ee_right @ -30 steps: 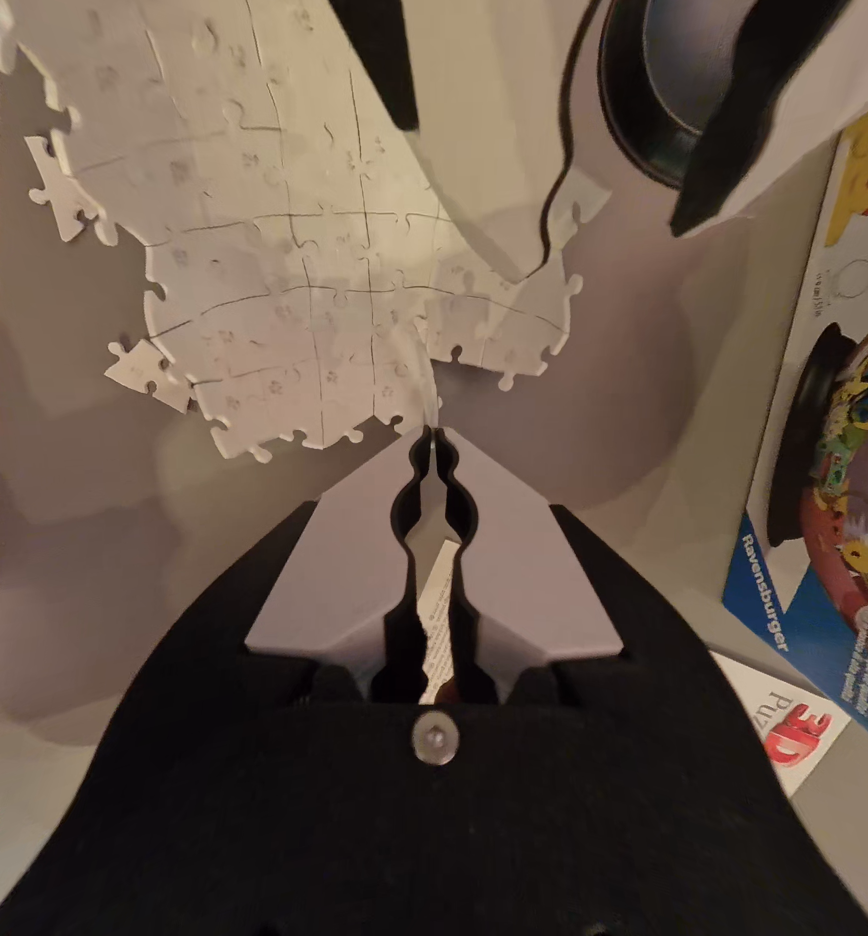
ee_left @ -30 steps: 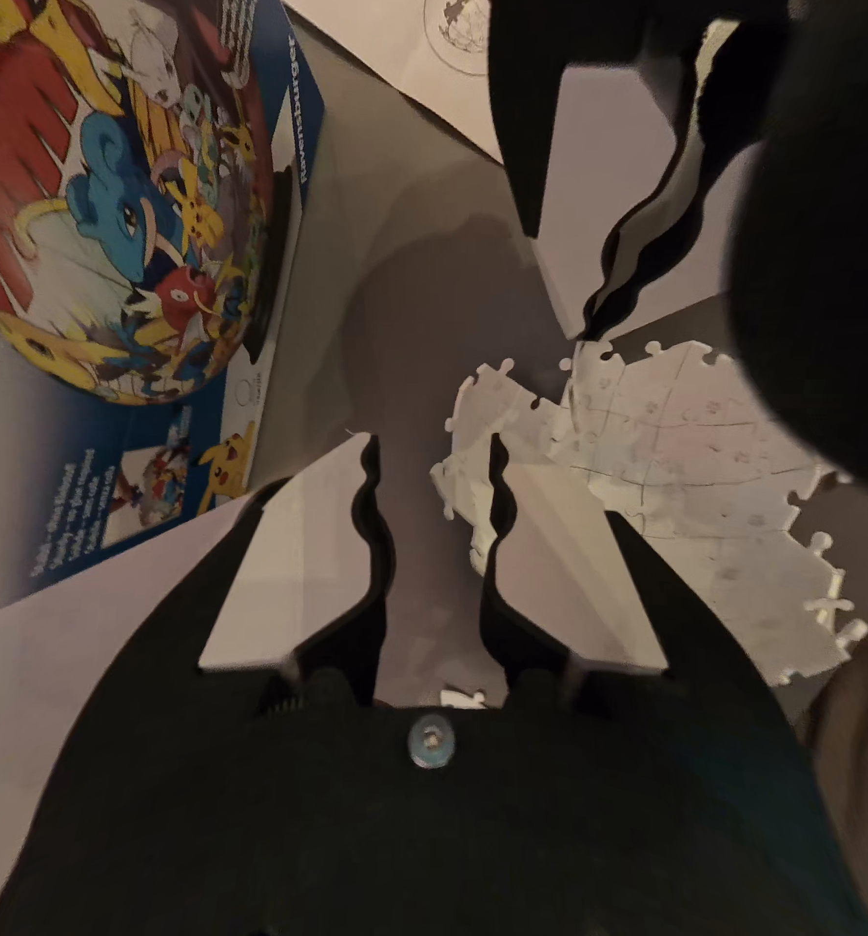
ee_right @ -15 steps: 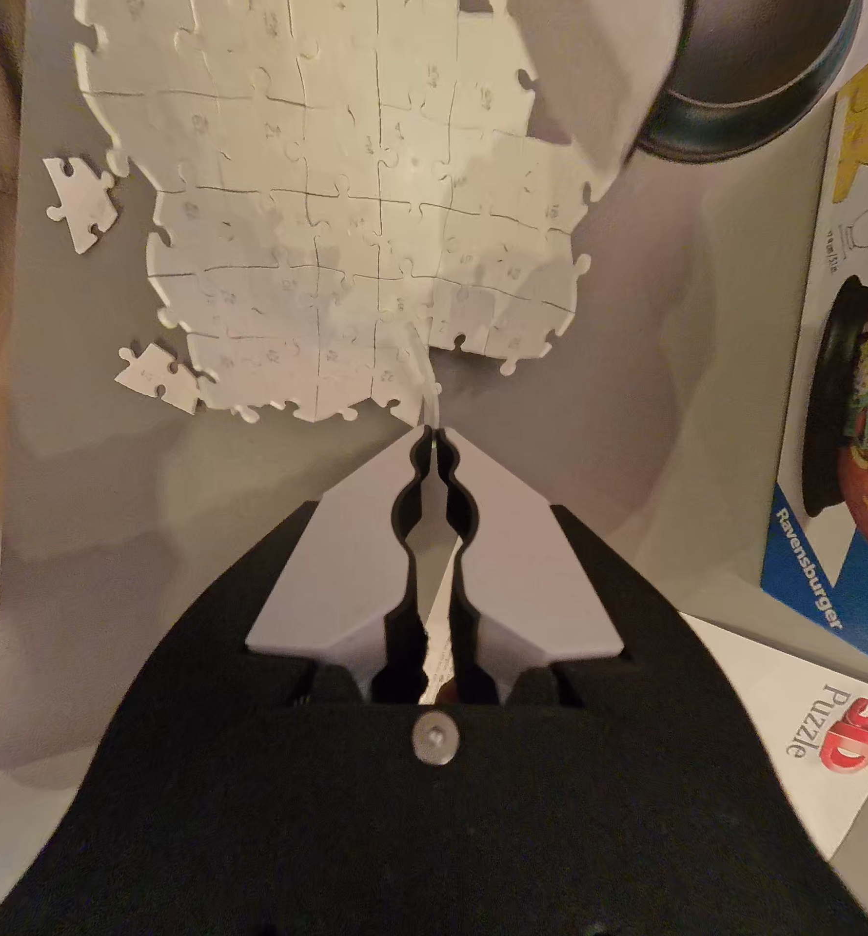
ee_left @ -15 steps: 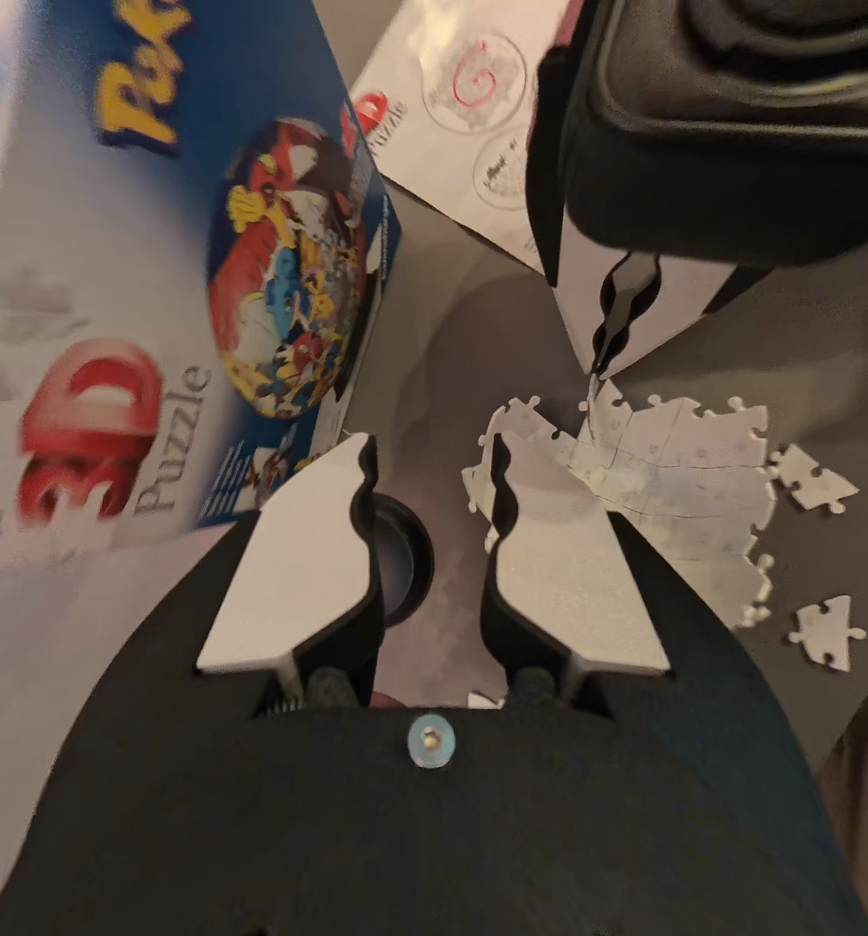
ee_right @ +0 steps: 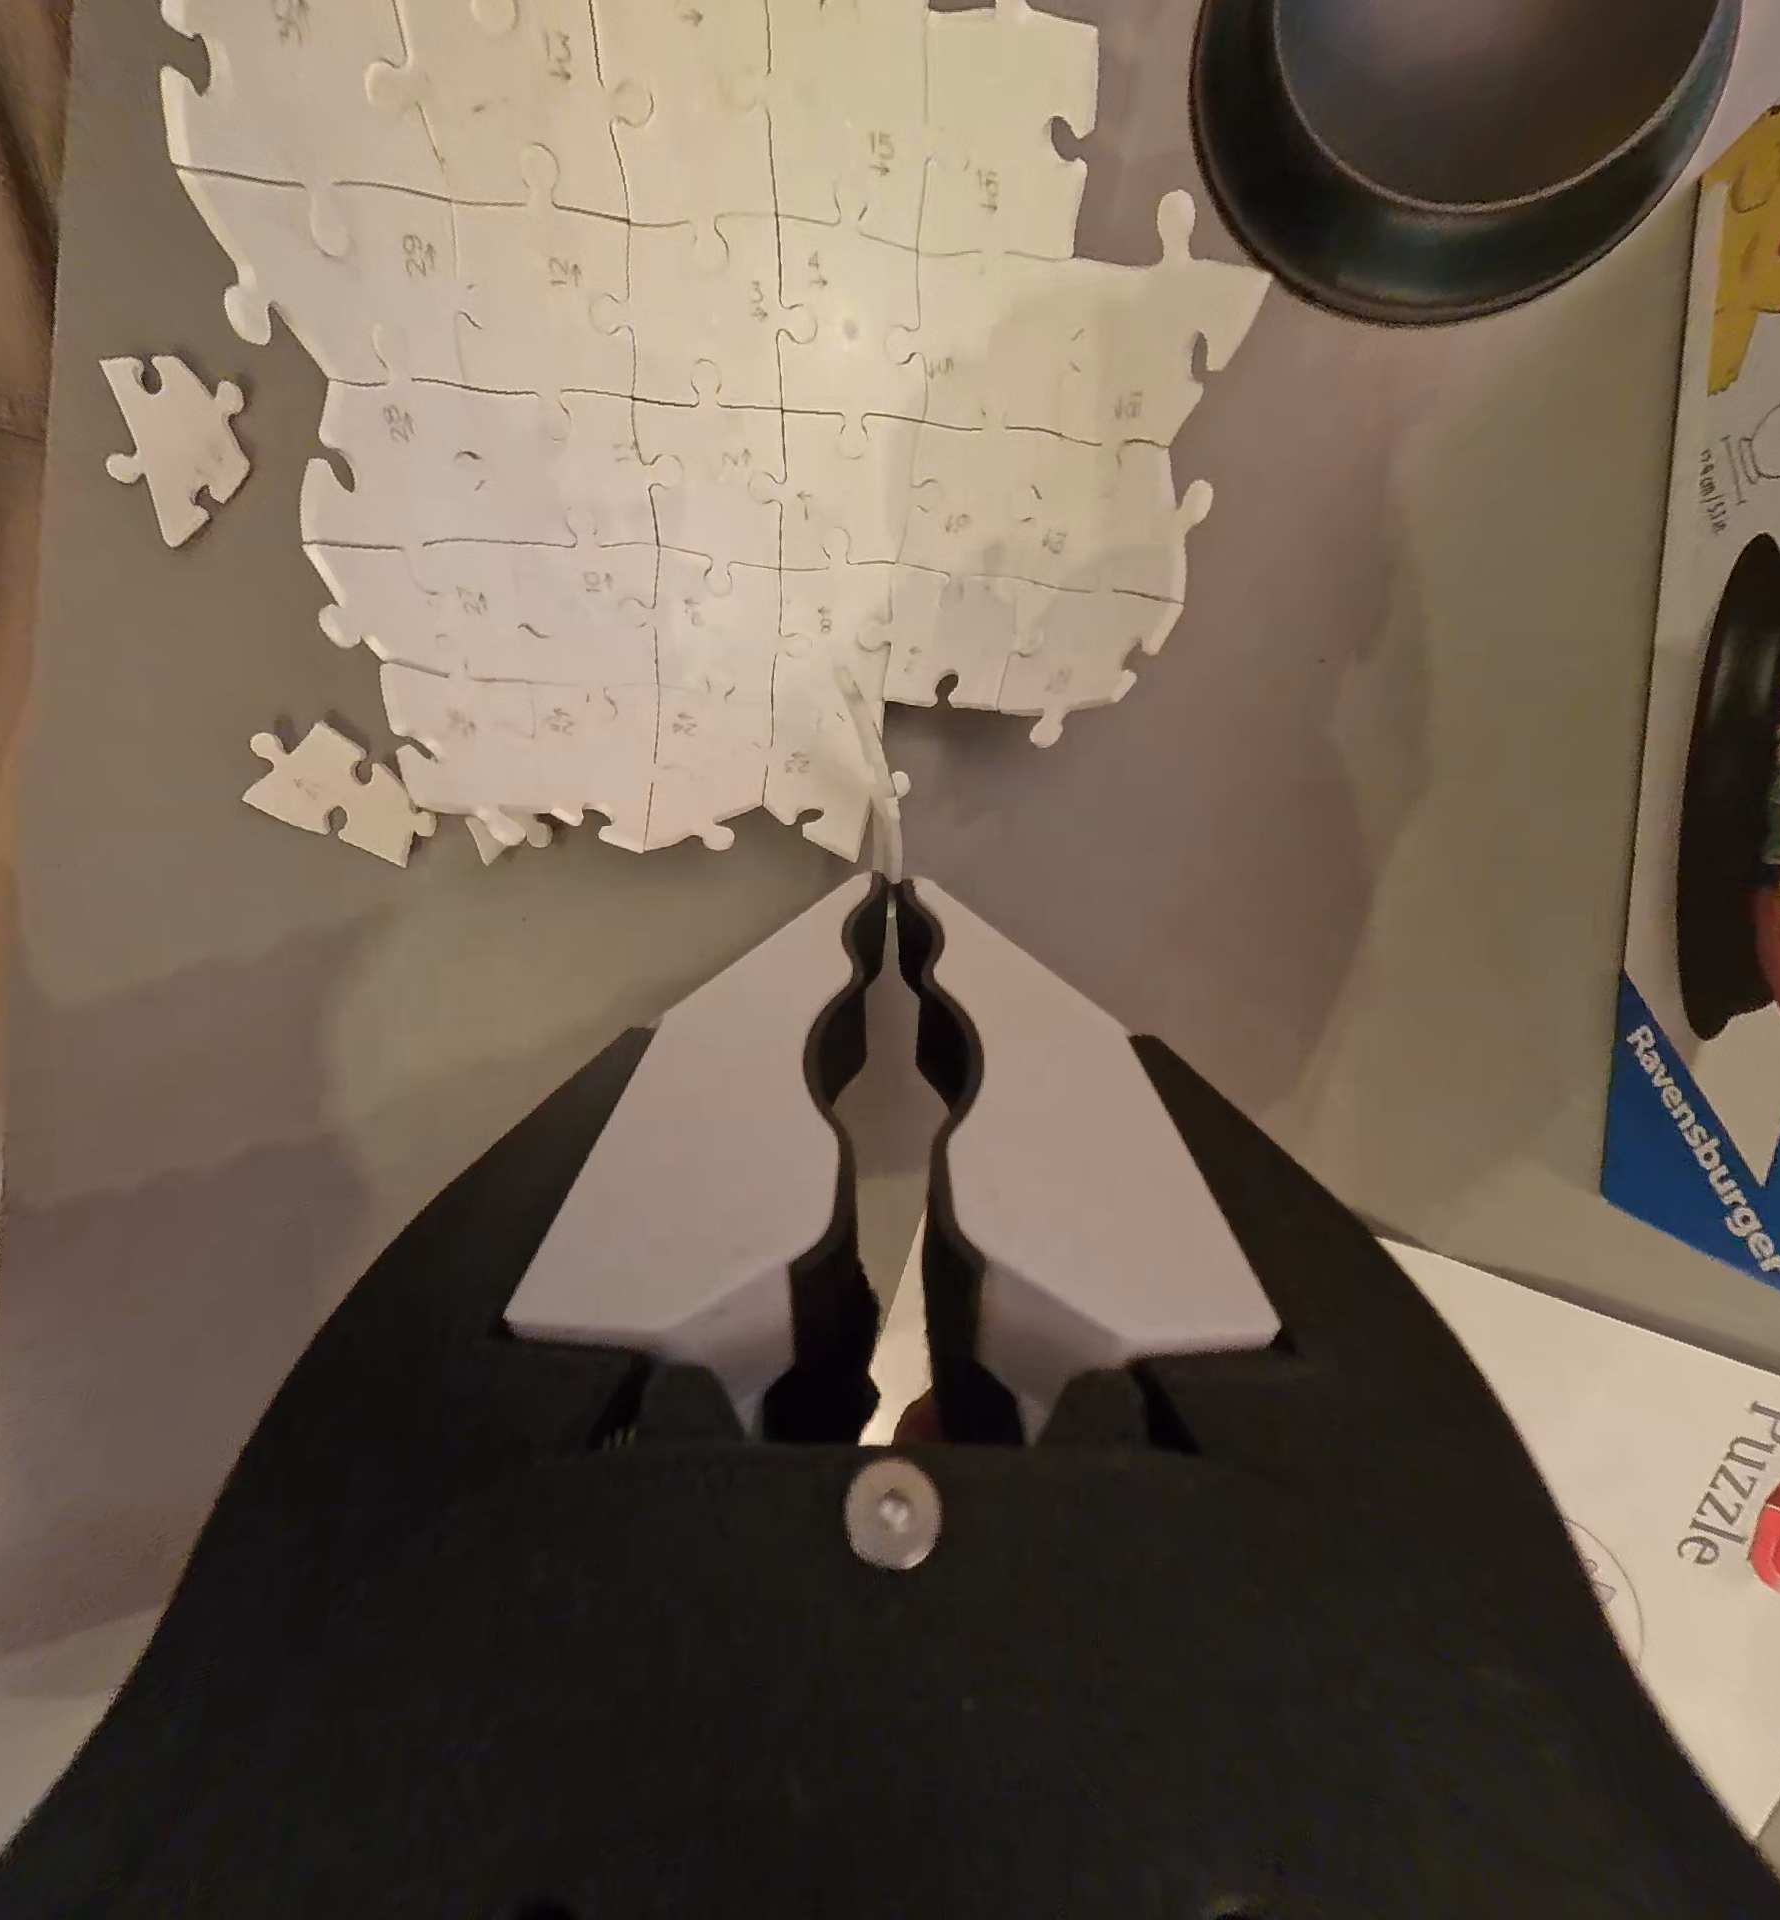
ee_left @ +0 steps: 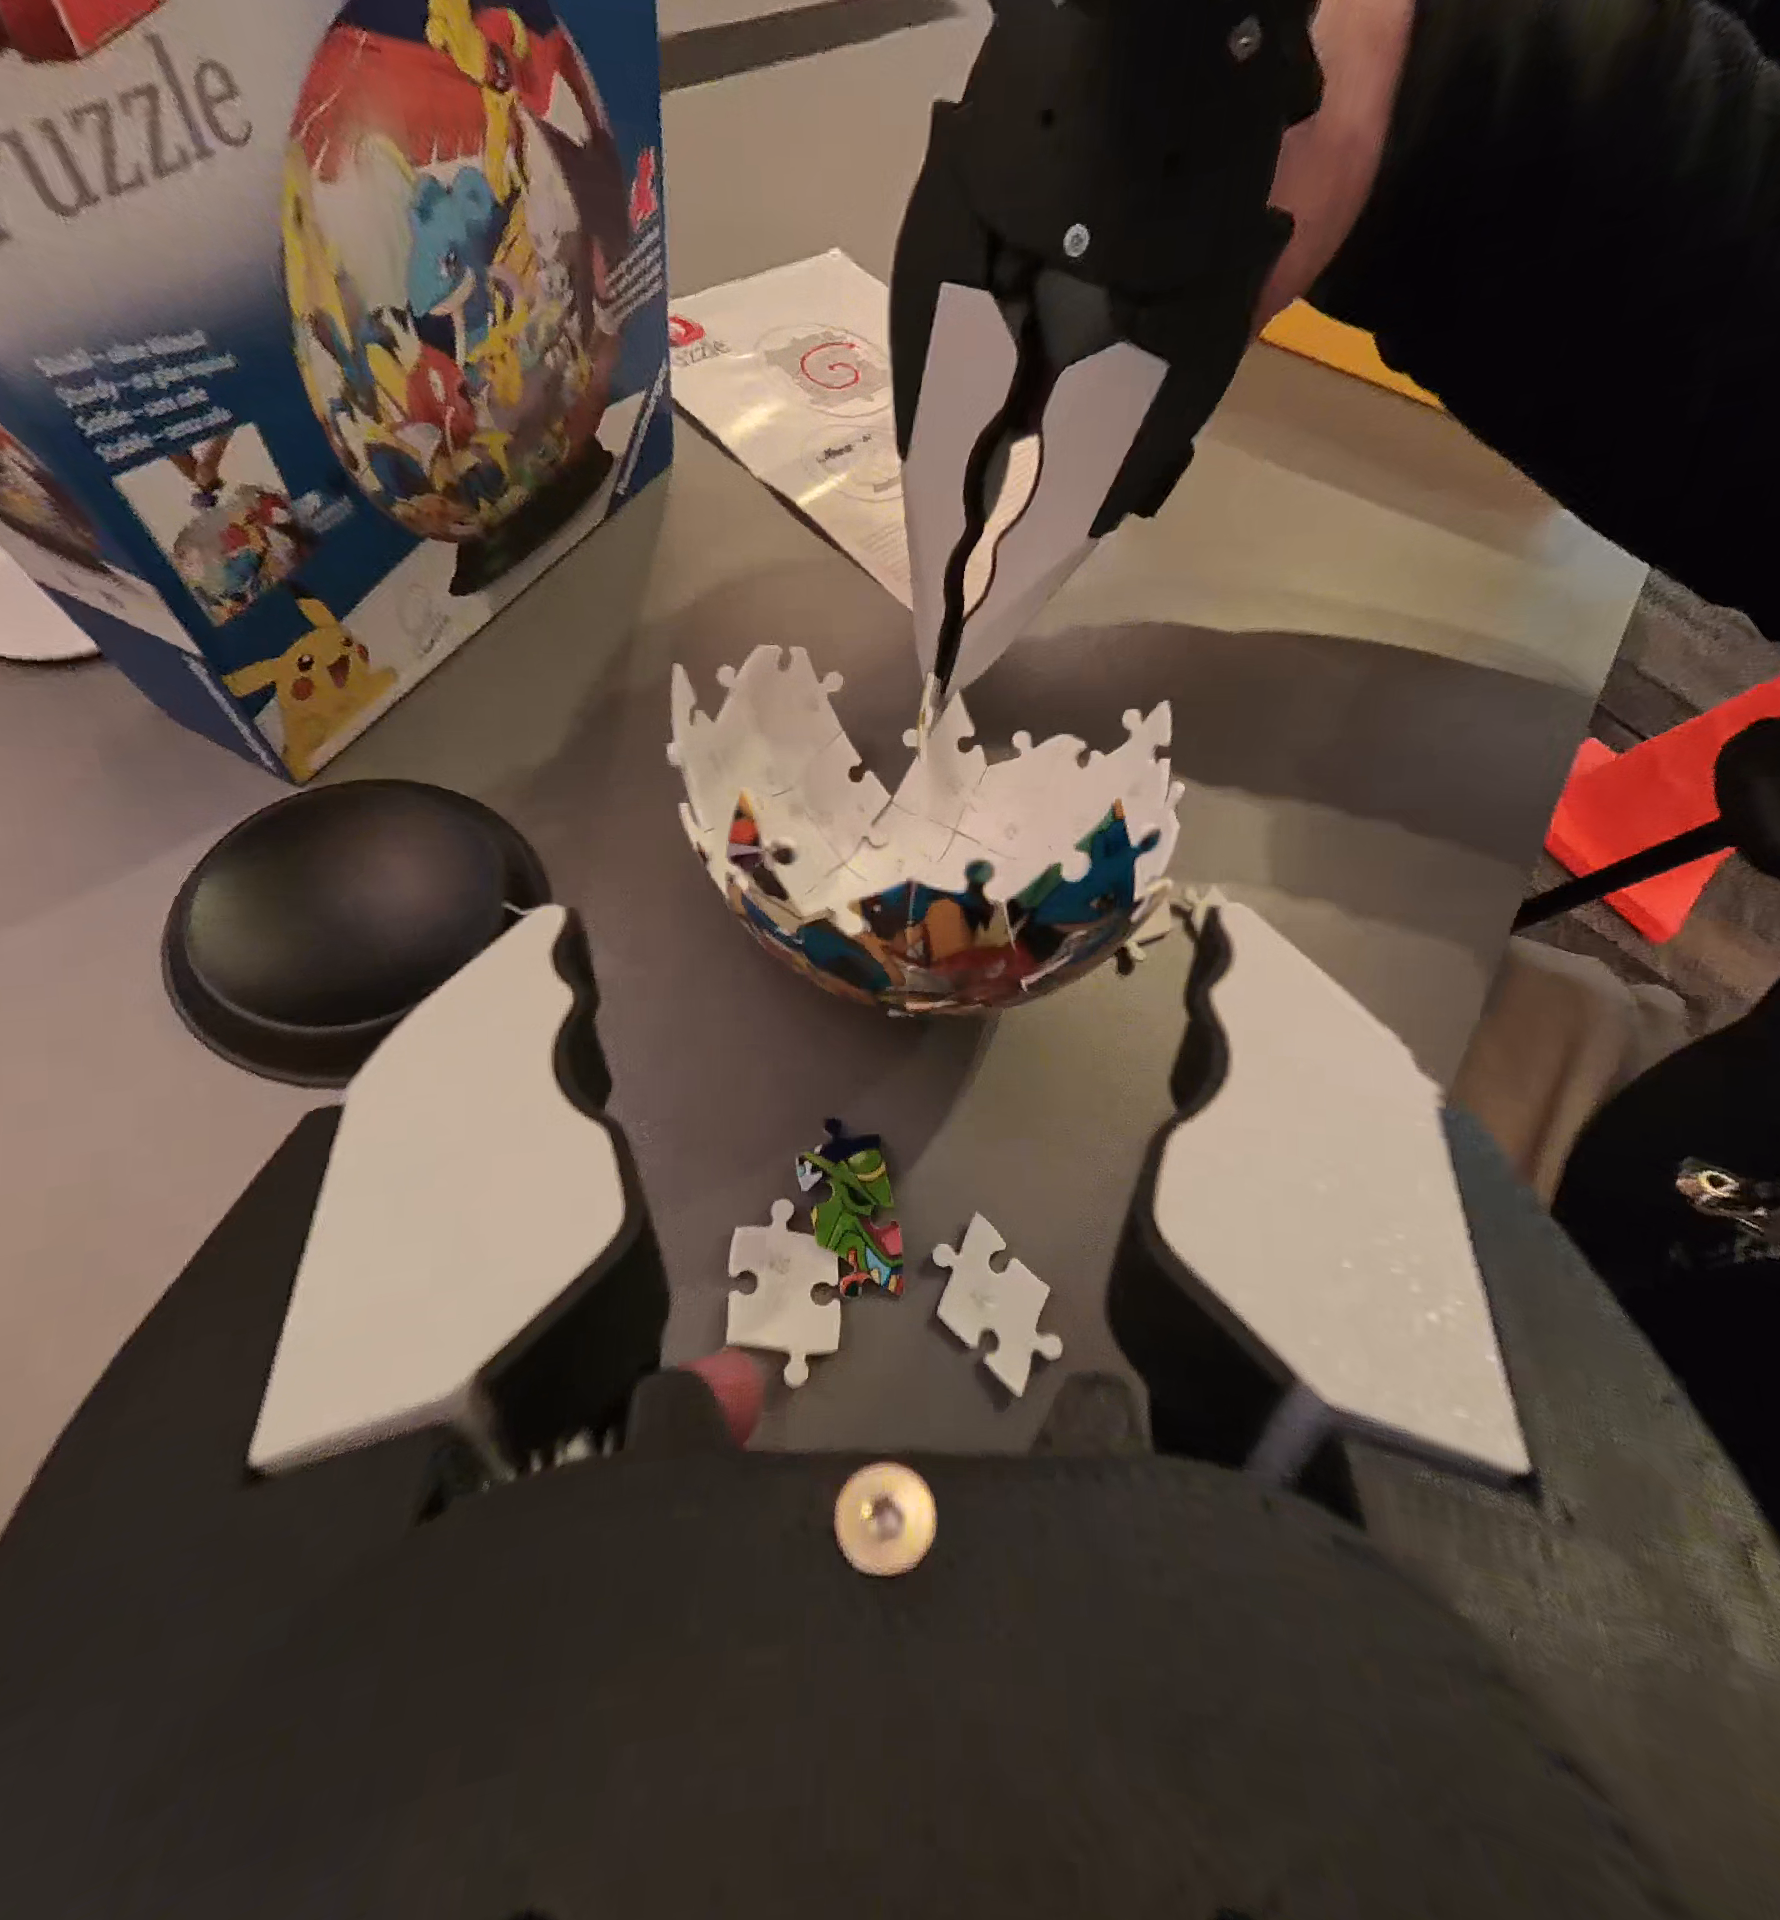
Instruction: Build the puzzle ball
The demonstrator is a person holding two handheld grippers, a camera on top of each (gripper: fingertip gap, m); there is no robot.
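The half-built puzzle ball (ee_left: 917, 862) is an open bowl on the grey table, coloured outside and white inside. My right gripper (ee_left: 940, 681) comes down from above and is shut on a piece at the bowl's far rim. The right wrist view looks into the white inside of the bowl (ee_right: 740, 416), with the right gripper (ee_right: 886, 883) pinching the thin rim edge. My left gripper (ee_left: 881, 925) is open wide and empty, held just in front of the bowl. Three loose pieces (ee_left: 855, 1216) lie between its fingers, one with its coloured side up.
The black round stand (ee_left: 346, 925) sits left of the bowl and also shows in the right wrist view (ee_right: 1468, 156). The puzzle box (ee_left: 294, 364) stands behind it. A white leaflet (ee_left: 792, 384) lies at the back. Loose pieces (ee_right: 174, 447) lie beside the bowl. An orange object (ee_left: 1696, 790) lies at the right. The gap from one gripper's tips to the other's is roughly 15 cm.
My left gripper has pulled back from the bowl and opened much wider, leaving the right wrist view. My right gripper stays shut on the bowl's rim.
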